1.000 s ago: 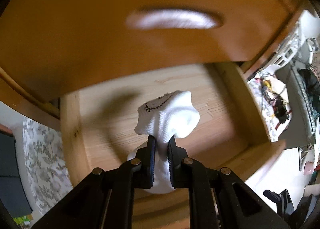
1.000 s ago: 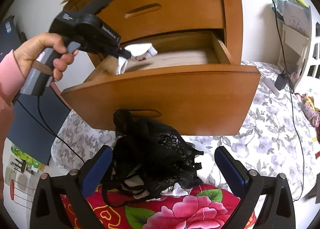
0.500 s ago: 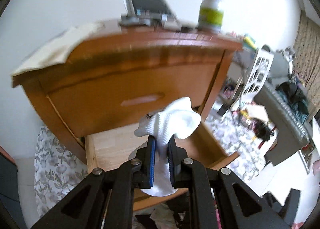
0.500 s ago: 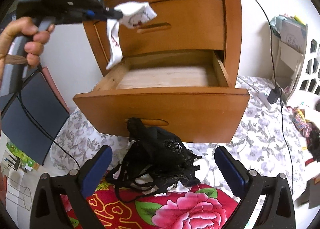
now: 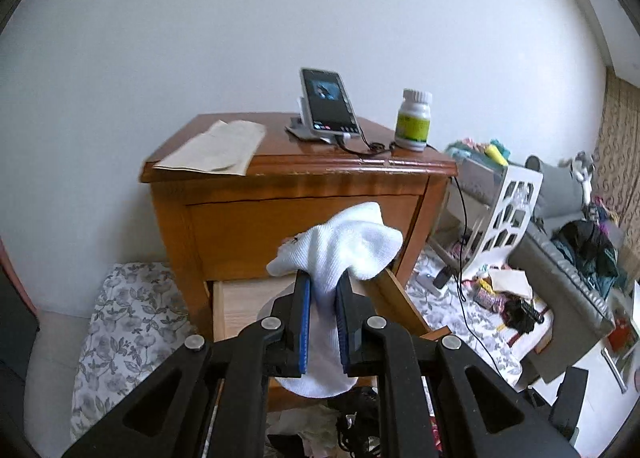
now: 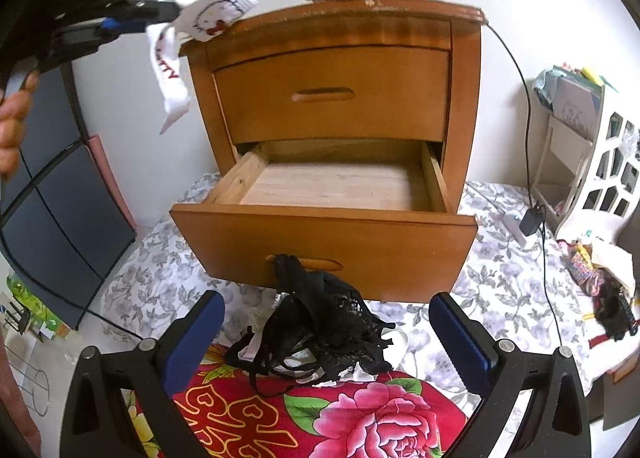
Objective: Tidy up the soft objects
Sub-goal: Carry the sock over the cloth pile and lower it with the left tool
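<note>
Holding a white knitted sock with a red cartoon print (image 5: 340, 246) clamped between its blue-padded fingers, the left gripper (image 5: 323, 318) now sits high in front of the orange-brown wooden nightstand (image 6: 344, 30), level with its top. One second ago the same sock hung low over the floor of the open lower drawer (image 6: 332, 182); half a second ago it was already at the height of the closed upper drawer (image 6: 332, 94). So the sock has been lifted out and away, not released, and the drawer floor shows bare pale wood in the right wrist view. Sock tail dangles free to the left of the nightstand, touching nothing. Right gripper (image 6: 326, 334) unchanged across all three samples: jaws spread wide, nothing between them, hovering over a black lace garment (image 6: 320, 322) that lies on a red floral-print fabric (image 6: 304, 418) just before the drawer front. On the nightstand top: a phone on a stand (image 5: 326, 108), a white bottle with green label (image 5: 414, 120), a folded beige cloth (image 5: 216, 146). Judgement: placement of the sock is not yet done; the lift suggests either repositioning or a different destination, which cannot be told. Lace garment untouched.
</note>
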Tool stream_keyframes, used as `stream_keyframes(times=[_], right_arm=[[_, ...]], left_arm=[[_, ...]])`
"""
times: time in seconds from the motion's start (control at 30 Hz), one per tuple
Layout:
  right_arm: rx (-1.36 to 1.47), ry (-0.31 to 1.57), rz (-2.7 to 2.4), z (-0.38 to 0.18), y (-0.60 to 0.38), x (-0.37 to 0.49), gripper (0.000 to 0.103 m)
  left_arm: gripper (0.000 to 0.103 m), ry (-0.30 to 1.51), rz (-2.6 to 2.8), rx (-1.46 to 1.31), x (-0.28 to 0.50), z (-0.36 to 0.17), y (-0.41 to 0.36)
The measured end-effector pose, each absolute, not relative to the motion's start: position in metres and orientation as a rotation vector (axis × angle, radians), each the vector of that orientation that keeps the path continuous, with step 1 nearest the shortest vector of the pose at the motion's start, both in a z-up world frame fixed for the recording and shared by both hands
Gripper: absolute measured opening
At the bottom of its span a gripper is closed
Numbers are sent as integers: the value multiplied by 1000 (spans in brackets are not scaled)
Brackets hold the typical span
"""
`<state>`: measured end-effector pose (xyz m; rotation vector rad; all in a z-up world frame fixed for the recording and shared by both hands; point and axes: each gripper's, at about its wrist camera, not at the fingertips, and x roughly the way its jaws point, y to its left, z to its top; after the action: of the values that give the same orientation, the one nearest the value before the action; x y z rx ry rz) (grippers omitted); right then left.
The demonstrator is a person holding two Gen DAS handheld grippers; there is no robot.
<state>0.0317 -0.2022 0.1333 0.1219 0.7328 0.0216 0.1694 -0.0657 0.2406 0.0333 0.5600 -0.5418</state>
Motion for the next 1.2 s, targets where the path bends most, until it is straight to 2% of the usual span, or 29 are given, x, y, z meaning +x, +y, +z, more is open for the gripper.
stream_keyframes(times=[0.47,0.93,1.2], right_arm=[[91,681,7,160,-193,7,103],[104,760,-43,134,-204,10,103],[115,804,-43,116,-209,17,103]], left_arm=[[12,521,-475,-19,107,239,-11],[12,651,-576,-173,97,148,-35],[12,755,-606,-154,105,94,-69]])
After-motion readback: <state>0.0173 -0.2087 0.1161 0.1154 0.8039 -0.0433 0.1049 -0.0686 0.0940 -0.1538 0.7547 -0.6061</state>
